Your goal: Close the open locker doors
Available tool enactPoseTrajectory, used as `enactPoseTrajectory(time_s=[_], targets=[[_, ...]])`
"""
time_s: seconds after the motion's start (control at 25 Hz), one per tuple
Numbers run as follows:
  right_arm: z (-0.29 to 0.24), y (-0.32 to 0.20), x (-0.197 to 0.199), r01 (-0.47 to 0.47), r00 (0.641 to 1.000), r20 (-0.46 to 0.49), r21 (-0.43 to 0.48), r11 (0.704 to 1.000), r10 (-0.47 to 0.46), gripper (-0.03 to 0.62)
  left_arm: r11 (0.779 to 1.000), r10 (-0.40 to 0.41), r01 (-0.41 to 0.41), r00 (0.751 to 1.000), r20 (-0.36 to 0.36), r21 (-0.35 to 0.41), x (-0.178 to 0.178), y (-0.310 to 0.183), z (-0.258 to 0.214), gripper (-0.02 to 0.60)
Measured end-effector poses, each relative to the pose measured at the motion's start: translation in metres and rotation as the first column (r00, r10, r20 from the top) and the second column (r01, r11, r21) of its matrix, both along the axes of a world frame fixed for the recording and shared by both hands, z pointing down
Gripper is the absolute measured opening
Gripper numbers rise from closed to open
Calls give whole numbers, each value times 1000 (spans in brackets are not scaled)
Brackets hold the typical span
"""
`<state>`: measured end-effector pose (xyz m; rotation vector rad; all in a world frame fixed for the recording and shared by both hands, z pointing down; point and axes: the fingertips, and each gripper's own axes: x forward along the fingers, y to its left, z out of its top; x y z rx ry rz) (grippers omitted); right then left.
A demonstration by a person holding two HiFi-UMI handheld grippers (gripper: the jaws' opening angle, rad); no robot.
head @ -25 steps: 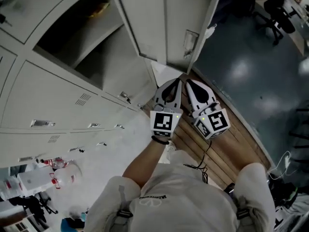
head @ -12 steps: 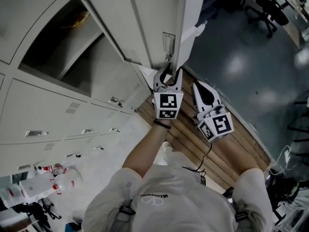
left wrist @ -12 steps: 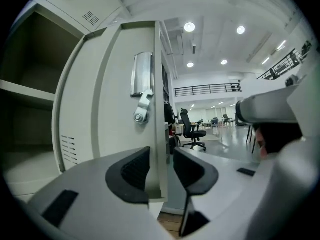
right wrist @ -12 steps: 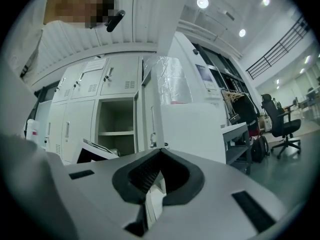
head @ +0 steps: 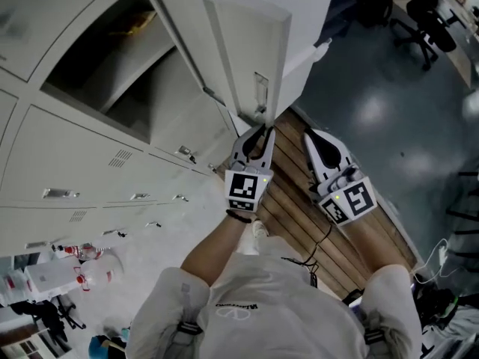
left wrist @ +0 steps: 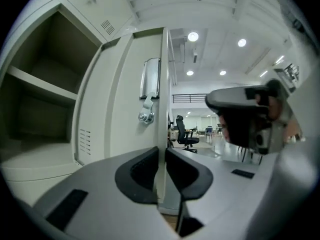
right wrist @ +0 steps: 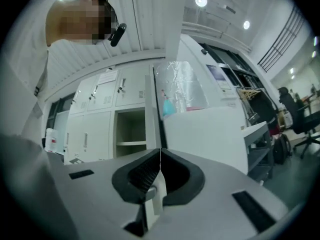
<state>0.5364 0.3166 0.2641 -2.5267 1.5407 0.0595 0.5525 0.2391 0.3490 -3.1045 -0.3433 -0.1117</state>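
Grey floor (head: 389, 111) — left gripper (head: 258, 132) closing on locker door (head: 247, 51).

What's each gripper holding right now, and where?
The left gripper has just been closing on the locker door, gripping its free edge below the handle; right gripper shut, empty.

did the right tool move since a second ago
Yes: the right tool has shifted rightward across the wooden floor strip, away from the lockers.

The left gripper (left wrist: 162, 156) has its just-closing jaws round the edge of the pale metal locker door (left wrist: 120, 109). The right gripper (head: 313, 137) is just right of it.
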Motion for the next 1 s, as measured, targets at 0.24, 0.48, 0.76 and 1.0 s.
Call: enactPoseTrajectory(time_s=[0.24, 0.48, 0.76, 1.0], targets=[[-34, -83, -48, 414, 910, -24, 46, 909, -413, 55, 996, 82, -83, 997, -12, -19, -92, -69, -4, 56], [-44, -178, -91, 620, 784, -51, 8, 785, -619, 117, 995, 100, -100, 994, -36, 6, -132, -133, -4, 60], [-39, -246, -125, 685, 722, -81, -57, 726, -687, 125, 999, 50, -49, 997, -54, 17, -149, -176, -3, 57], [-39, -279, -130, 702, 701, -108, -72, 708, -705, 114, 987, -133, 137, 990, -51, 83, -177, -214, -9, 5]])
